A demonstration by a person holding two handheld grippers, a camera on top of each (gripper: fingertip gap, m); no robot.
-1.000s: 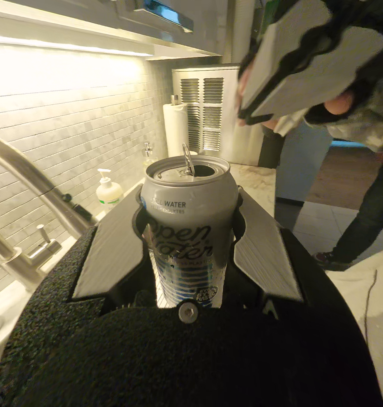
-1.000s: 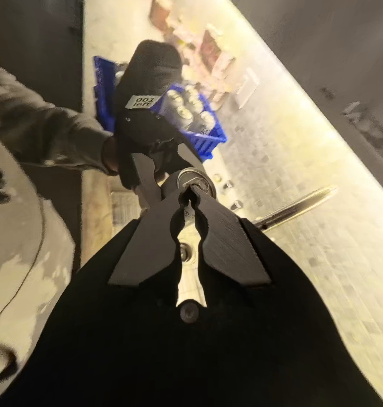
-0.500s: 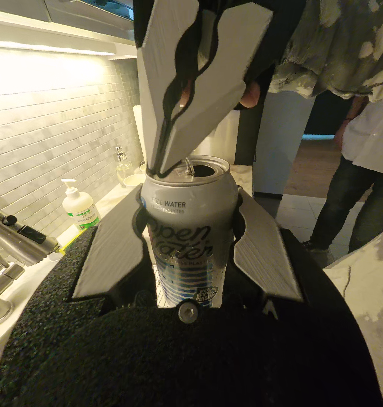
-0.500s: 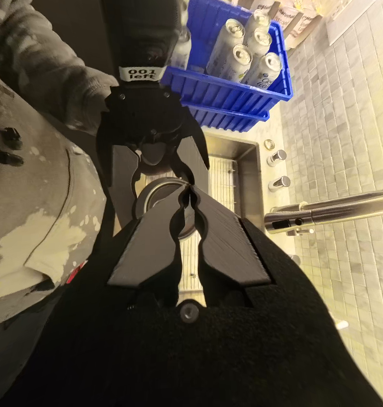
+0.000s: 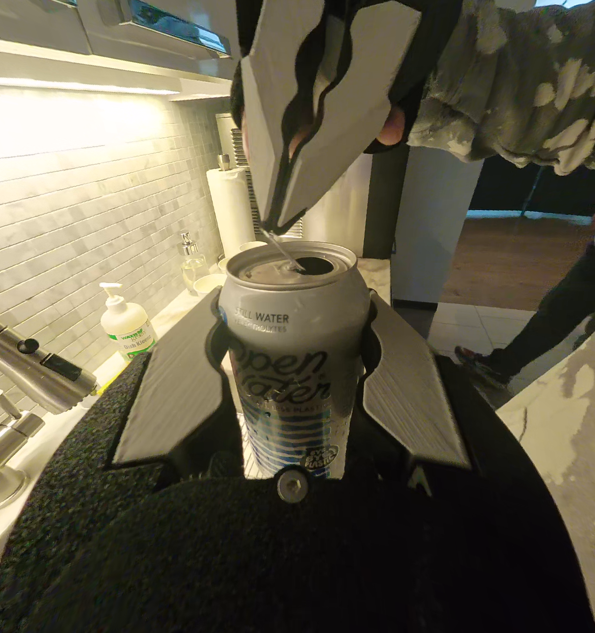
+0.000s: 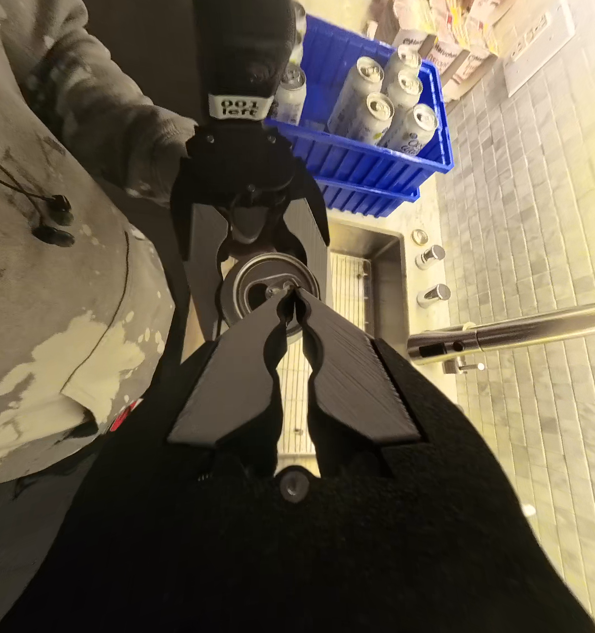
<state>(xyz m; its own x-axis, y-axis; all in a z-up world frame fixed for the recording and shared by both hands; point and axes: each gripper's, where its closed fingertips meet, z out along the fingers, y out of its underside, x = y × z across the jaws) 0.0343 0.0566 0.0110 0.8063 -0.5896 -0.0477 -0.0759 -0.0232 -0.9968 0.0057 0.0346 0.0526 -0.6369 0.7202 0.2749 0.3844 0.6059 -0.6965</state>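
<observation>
faucet [image 5: 35, 370]: seen at the far left, angled out over the sink [image 6: 385, 274]
soap bottle [image 5: 126, 325]: parked on the counter [image 5: 172, 308] by the tiled wall
left tongs [image 5: 292, 346]: clamped round the can's sides
can [image 5: 289, 370]: held upright over the sink, top already popped
pull tab [image 5: 282, 251]: stood up, pinched at its tip
right tongs [image 5: 277, 226]: closed on that tab from above
blue crate [image 6: 374, 161]: loaded with more cans, just past the sink
</observation>
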